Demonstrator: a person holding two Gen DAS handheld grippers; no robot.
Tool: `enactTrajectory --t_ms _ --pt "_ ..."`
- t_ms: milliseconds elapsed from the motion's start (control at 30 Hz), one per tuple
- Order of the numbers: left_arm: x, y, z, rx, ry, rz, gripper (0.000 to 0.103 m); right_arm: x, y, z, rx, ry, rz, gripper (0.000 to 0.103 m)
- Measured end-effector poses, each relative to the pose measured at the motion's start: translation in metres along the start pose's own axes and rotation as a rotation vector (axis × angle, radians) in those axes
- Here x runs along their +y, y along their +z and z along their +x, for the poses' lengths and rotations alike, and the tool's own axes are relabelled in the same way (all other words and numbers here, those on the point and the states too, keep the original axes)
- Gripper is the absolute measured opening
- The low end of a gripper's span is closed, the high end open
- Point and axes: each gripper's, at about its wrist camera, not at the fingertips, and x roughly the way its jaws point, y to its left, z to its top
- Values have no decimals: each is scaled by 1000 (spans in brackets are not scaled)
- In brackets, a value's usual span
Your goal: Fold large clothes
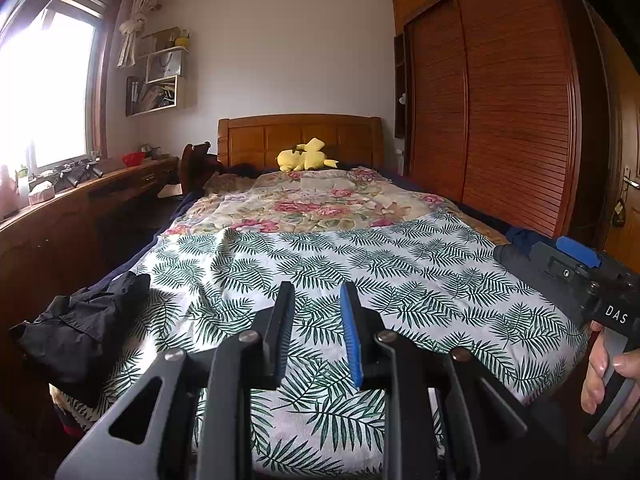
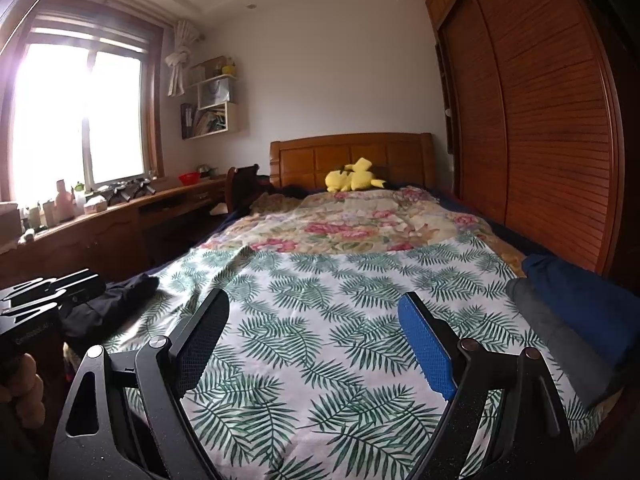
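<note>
Both grippers hover over the foot of the bed, nothing grasped. Left gripper (image 1: pixel 316 328): jaws parted with a narrow gap, empty. Right gripper (image 2: pixel 316 344): spread wide, empty.

Candidates for the fold:
- crumpled black garment (image 1: pixel 84 320), lower left of the left wrist frame, on the bed's left edge over the leaf-print sheet (image 1: pixel 360 264)
- grey and blue folded pile (image 2: pixel 568 320), right edge of the right wrist frame, looks already done

My read: black garment is next, step in hand is the pick-up, task at the start for this piece.

How to do it well:
- open the left jaws wider before descent, current gap looks tight for bunched cloth
- aim for a seam or collar edge, not the middle of the heap; can't tell which edge is which from here
- pinch garment only, the sheet underneath will lift with it if the fingers dig in
- drag it to the open leaf-print area at frame centre, spread flat, then fold
- right gripper takes the opposite corner once an edge is exposed

Yellow plush (image 1: pixel 306 156) and floral quilt (image 1: pixel 312 204) sit well away in the upper centre, no interference
</note>
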Motion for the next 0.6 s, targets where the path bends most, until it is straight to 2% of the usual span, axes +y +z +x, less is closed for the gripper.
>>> enactTrajectory --t_ms 600 --pt "-1 0 -1 -3 1 0 23 2 -1 -1 -2 -1 -2 88"
